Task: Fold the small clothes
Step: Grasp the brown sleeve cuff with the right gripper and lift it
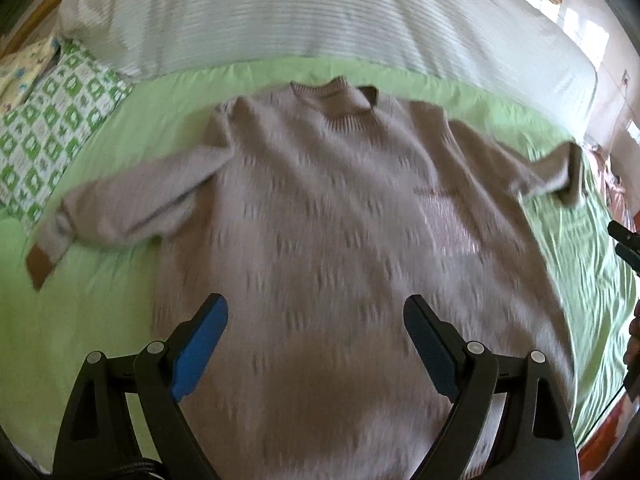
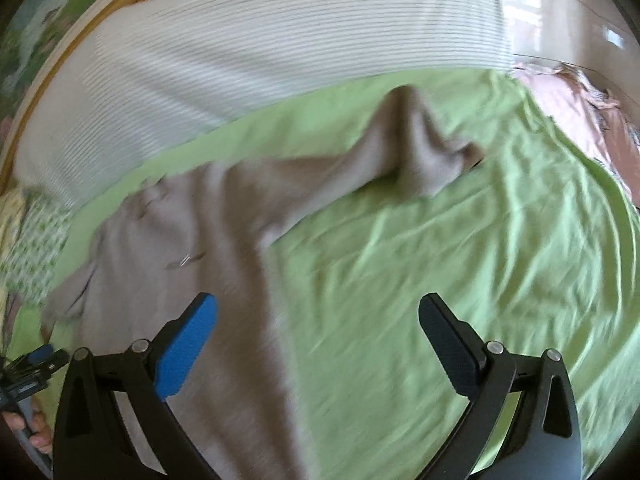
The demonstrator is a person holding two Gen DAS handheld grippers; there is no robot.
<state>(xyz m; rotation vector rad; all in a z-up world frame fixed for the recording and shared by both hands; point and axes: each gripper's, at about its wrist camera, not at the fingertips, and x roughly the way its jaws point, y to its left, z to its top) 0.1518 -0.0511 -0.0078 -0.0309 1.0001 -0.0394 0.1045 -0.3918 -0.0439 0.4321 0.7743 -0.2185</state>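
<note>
A beige knitted sweater (image 1: 320, 216) lies flat on a green bedsheet (image 1: 100, 300), collar away from me and both sleeves spread out. Its left sleeve ends in a brown cuff (image 1: 40, 264). My left gripper (image 1: 316, 320) is open and empty above the sweater's lower body. My right gripper (image 2: 318, 320) is open and empty above the sweater's right edge (image 2: 224, 264) and the sheet (image 2: 460, 240). The right sleeve (image 2: 404, 152) is bunched and raised at its end. The right gripper's tips (image 1: 624, 240) show at the left wrist view's right edge.
A white striped duvet (image 1: 300, 16) lies beyond the sweater. A green-and-white patterned pillow (image 1: 52, 120) sits at the left. Pinkish-brown cloth (image 2: 580, 120) lies at the bed's right side. The left gripper, held by a hand, (image 2: 28, 372) shows at lower left of the right wrist view.
</note>
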